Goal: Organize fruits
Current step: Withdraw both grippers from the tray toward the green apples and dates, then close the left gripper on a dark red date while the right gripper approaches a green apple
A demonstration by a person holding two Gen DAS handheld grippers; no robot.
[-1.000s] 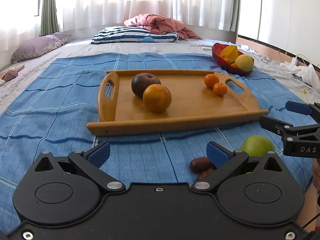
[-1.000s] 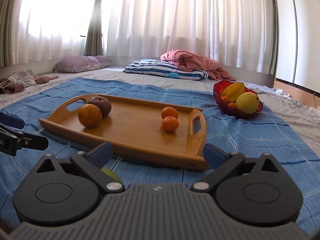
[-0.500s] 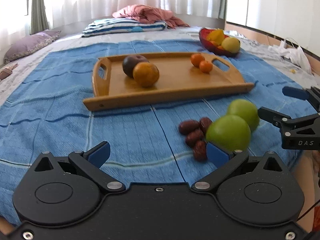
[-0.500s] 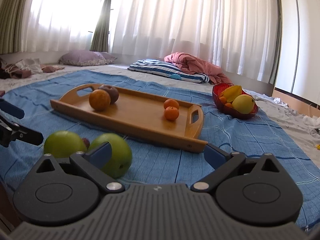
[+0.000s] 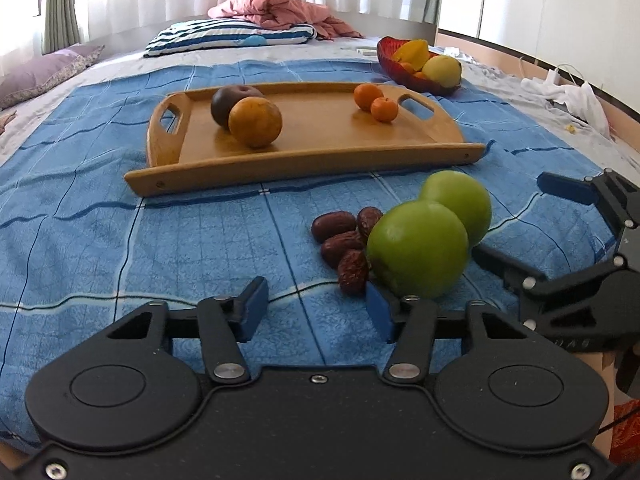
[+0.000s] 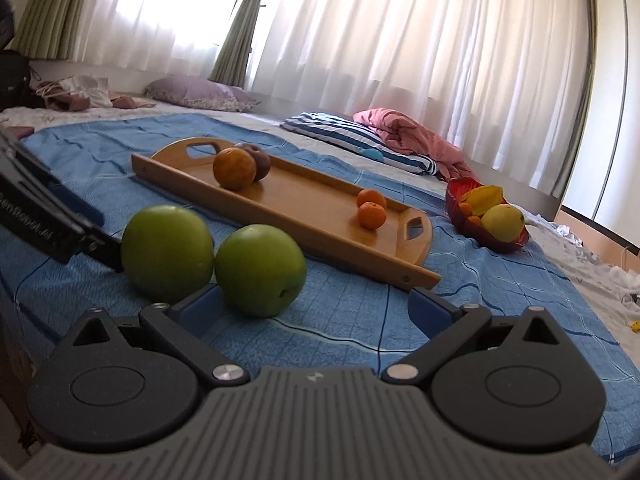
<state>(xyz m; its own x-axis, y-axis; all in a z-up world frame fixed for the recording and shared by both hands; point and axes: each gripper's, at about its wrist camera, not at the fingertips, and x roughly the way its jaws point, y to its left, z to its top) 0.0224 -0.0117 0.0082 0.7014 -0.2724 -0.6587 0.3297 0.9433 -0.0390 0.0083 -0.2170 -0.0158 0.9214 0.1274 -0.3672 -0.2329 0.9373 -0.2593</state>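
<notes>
Left wrist view: my left hand-held gripper (image 5: 316, 310) was closing, nothing between its pads.
Right hand-held gripper (image 6: 316, 306): wide apart, empty, near apple (image 6: 260, 270) ahead.
Fruit: two green apples and dates (image 5: 344, 240) lay on the bed (image 5: 80, 240), tray (image 5: 304, 160) beyond.
Tip: I judged I should centre on one fruit before closing.

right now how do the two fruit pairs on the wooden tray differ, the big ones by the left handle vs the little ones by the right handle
The large orange fruit and the dark plum-coloured fruit are much bigger than the two small tangerines. The big pair differs in colour, dull orange against dark purple-brown; the tangerines are both bright orange. The big pair sits near the left handle of the wooden tray, the tangerines near the right. Both pairs are round, sit close together, and rest on the tray floor.
</notes>
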